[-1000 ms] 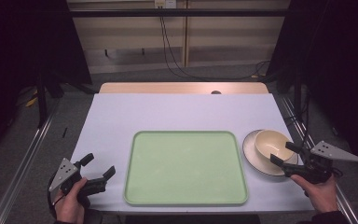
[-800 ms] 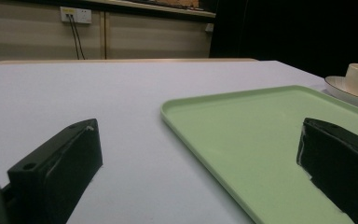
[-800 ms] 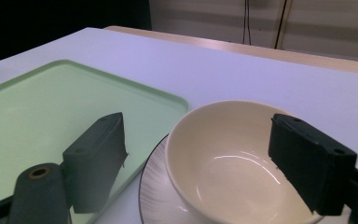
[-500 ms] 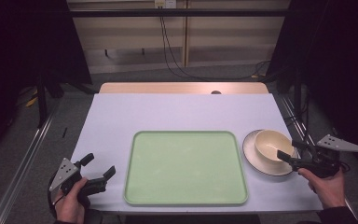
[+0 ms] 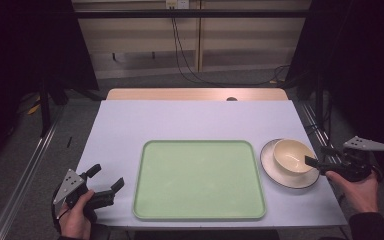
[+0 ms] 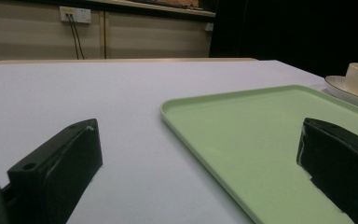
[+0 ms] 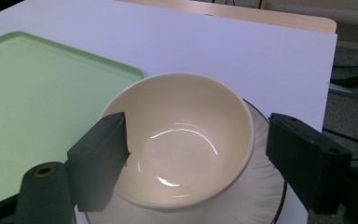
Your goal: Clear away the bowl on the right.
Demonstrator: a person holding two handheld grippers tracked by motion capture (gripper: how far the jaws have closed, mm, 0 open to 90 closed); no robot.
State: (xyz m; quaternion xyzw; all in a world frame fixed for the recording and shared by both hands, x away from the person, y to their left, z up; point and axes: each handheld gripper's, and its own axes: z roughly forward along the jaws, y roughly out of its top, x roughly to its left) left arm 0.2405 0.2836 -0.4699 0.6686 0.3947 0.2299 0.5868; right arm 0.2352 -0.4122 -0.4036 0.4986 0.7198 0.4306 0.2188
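Flat, pale green rectangular plastic tray (image 5: 200, 180) at the middle of the white-topped table (image 5: 190, 120), bare. To its right, just beside it, a cream ceramic bowl (image 5: 293, 155) upright on a white round plate (image 5: 280, 175) with a dark rim line (empty, glossy inside). Right gripper (image 5: 319, 156) held at the bowl's near side, jaws wide apart, one over the bowl's rim in the right gripper view, the other out beyond it above the plate. Left gripper (image 5: 107, 179) low at the tray's left front corner, jaws spread, nothing between them. No readable brands or writing anywhere.
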